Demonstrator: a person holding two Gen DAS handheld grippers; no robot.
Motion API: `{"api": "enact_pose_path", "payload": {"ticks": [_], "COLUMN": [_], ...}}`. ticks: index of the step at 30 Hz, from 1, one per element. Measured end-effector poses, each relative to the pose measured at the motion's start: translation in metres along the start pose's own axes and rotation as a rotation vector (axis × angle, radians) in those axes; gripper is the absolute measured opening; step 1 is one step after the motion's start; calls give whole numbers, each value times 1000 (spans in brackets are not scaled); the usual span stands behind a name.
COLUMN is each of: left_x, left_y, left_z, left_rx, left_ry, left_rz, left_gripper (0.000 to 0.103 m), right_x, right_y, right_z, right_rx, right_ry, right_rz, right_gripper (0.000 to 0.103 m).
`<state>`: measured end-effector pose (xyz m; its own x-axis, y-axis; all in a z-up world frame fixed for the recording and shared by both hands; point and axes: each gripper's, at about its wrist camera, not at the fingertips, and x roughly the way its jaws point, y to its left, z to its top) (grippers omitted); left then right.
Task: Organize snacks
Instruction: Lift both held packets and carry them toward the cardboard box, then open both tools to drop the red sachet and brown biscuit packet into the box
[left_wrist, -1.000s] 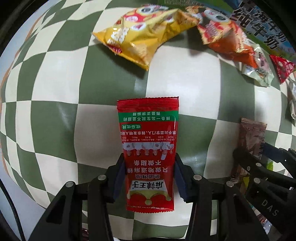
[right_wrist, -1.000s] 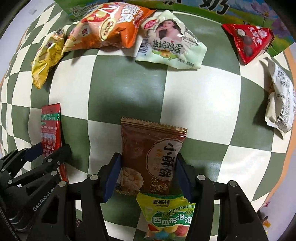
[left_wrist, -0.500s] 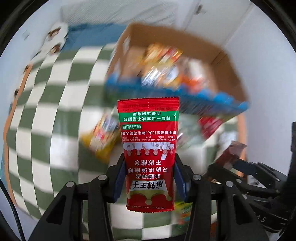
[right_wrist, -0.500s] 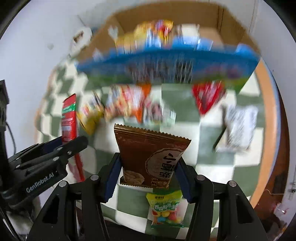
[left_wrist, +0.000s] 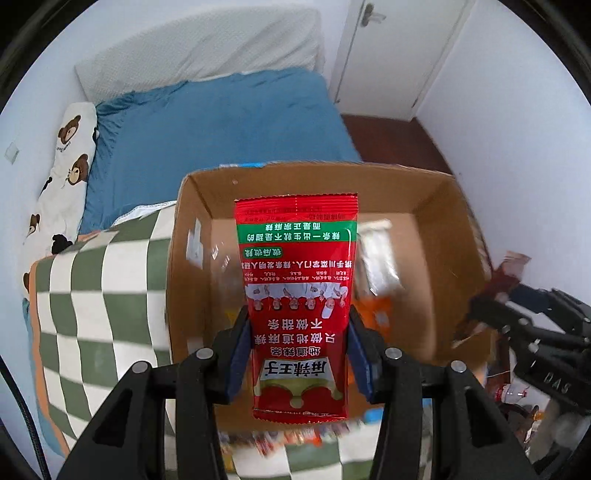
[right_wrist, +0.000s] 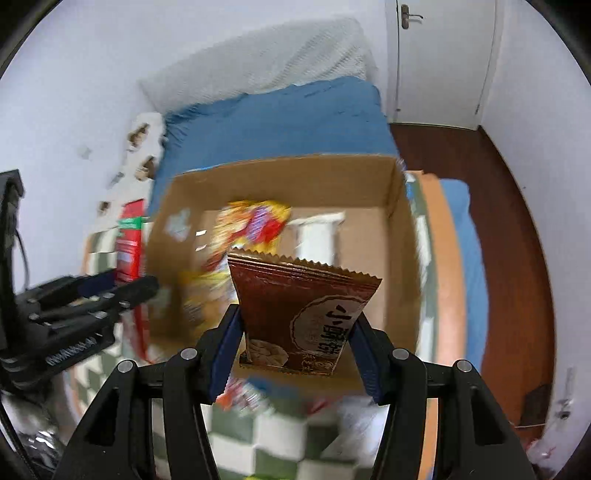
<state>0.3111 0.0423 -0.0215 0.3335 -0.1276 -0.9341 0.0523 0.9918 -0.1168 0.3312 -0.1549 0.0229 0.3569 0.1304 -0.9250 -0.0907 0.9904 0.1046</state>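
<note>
Holding a snack in each one: the left hand-held gripper (left_wrist: 298, 354) is clenched on a red packet (left_wrist: 297, 295), its blue pads (left_wrist: 241, 350) pressing the lower half from both sides. The packet stands upright with its print upside down and a green band near the top. The right hand-held gripper (right_wrist: 295, 345) is grasping a brown packet (right_wrist: 301, 314) with a zigzag top edge, tilted a bit to one side, clamped the same way by its lower part.

Both packets hang in the air in front of an open cardboard box (left_wrist: 188, 266), which sits at the far end of the worktop (left_wrist: 99, 295), the one with the green-and-white checked cloth. Inside the box there's already a pile of snacks, pretty blurry, but a yellow and red bag (right_wrist: 251, 225) and something white show in the right wrist view. A few more wrappers lie smeared on the cloth just on the near side of the box.

Each gripper shows up in the other's view, off to the side, so they're up there next to each other. Beyond the box there's a bed with a blue sheet (left_wrist: 229, 122), a bear-print pillow (left_wrist: 62, 173) on its left, and a white door (left_wrist: 391, 55) at far right.
</note>
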Motion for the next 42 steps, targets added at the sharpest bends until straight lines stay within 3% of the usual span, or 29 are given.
{"api": "enact_pose_path", "payload": {"ticks": [4,12,13,15,17,20,23,30,42], "left_x": [43,105,110,120,126,127,125,105,39], "left_y": [17,44,45,50,52,49,48,43,24], "left_z": [37,64,64,65,67,68,69,59,16], "left_rx": [-6,-39,-48,-66,-66,-58,-62,-75,-59], "left_ry": [58,157,169,191,189,184,178,138,-51], "left_rz": [50,83,83,77,69,62,54,36,71], "left_gripper": [45,48,51,65,78,86,87,87,87], "right_x": [34,111,115,127,132,135,136,123,78], "right_y": [-26,-39,-39,-39,-37,-31,-28,-29,-8], "right_z": [36,73,74,77,78,79,79,74,29], "right_rx": [10,3,1,-5,-4,-11,-11,31,36], "right_ry": [76,191,209,240,242,241,240,209,110], "right_rz": [-66,-136,-141,-150,-144,-139,-139,-119,-87], "right_gripper": [59,59,60,62,74,84,89,89,89]}}
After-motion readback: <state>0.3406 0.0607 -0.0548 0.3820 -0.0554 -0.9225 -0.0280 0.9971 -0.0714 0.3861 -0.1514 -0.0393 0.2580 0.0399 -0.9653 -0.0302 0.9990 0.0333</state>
